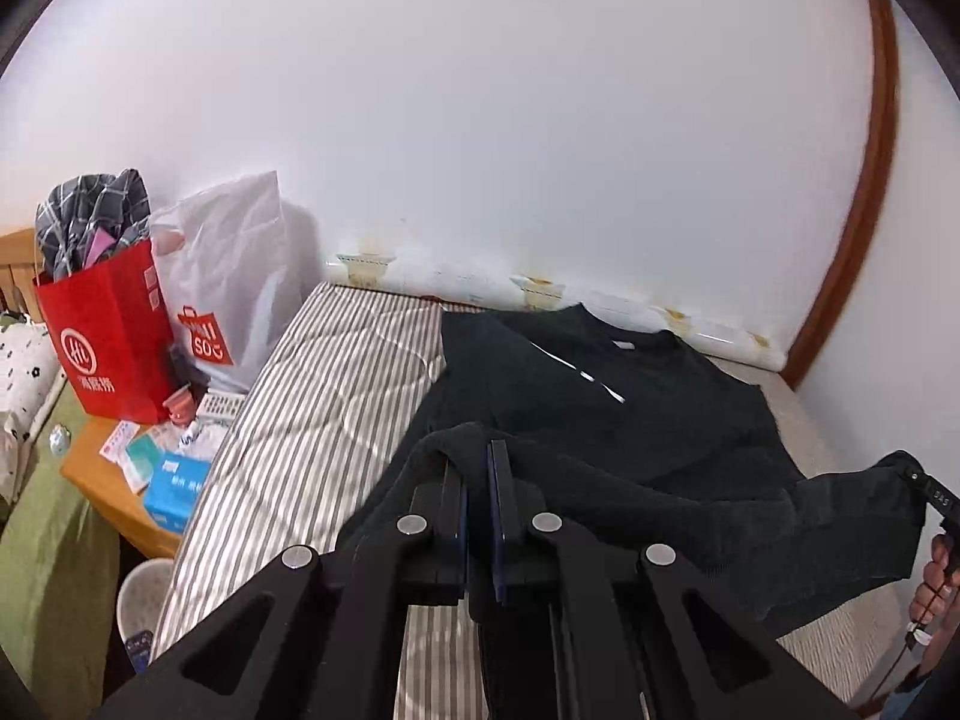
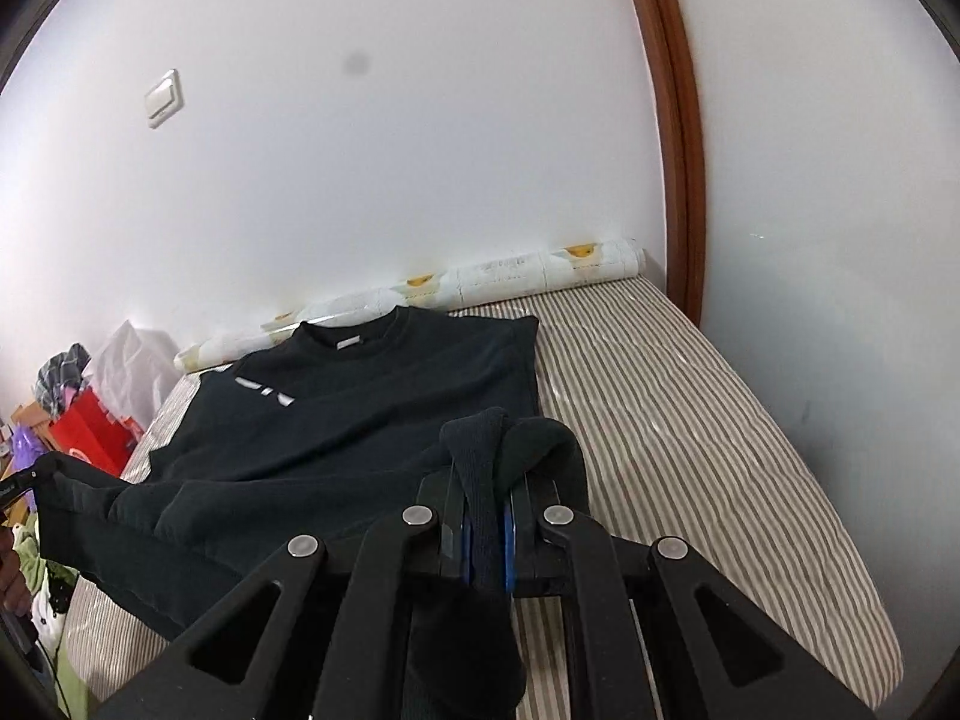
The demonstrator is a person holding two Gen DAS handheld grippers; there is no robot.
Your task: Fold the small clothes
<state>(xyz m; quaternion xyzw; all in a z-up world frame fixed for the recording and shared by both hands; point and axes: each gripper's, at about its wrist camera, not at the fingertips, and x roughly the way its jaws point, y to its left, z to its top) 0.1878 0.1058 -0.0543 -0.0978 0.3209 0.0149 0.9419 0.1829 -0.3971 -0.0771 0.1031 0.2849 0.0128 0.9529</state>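
Dark sweater (image 2: 372, 414) spread on striped bed (image 2: 690, 420), hem lifted at 6 o'clock.
Collar aimed at the wall, 12 o'clock; long axis running 12 to 6. Two bags at 9 o'clock: red bag (image 1: 108, 342) stuffed with plaid cloth (image 1: 90, 216), white plastic bag (image 1: 234, 276) beside, contents hidden. Left gripper (image 1: 477, 468) and right gripper (image 2: 486, 480) each clamped tight on a hem corner.

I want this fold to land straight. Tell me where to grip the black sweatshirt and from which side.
Grip the sweatshirt at its two bottom hem corners, coming from the near edge of the bed. It lies with the collar toward the wall and the hem nearest, so those corners are reachable. The left gripper and right gripper are each shut on a hem corner, which probably keeps the fold even.
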